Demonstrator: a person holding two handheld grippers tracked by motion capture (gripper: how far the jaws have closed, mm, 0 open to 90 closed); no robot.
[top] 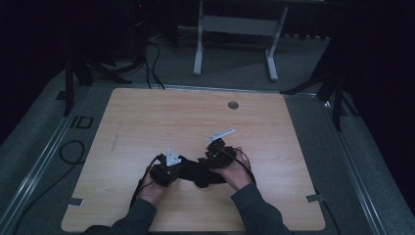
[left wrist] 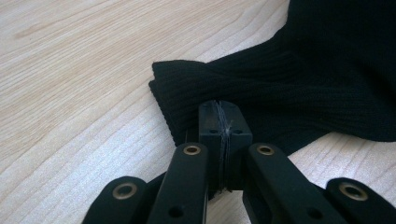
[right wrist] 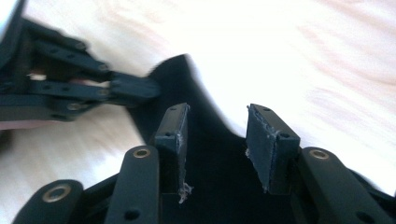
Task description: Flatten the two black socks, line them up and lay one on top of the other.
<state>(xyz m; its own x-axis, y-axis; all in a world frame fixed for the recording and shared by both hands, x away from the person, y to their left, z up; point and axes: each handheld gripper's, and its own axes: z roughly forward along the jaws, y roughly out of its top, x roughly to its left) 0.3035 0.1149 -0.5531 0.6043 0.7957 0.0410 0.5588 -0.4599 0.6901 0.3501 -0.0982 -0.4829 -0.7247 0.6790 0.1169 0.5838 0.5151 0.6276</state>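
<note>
Black knit cloth (top: 198, 172) lying near front of wooden surface (top: 147, 117). Left tool (left wrist: 219, 122) pinching cloth's ribbed edge, jaws closed. Right tool (right wrist: 215, 140) hovering spread apart over cloth.

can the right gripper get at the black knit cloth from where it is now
Probably yes: the right gripper stands open with the black knit cloth lying between its jaws, nothing between them. The left gripper pinches another edge.

The person is wearing dark grey sleeves (top: 254, 208). The 2 grippers are showing black jaws, brass-coloured rivets (left wrist: 192, 150) and grey three-cornered plates (top: 171, 157).
</note>
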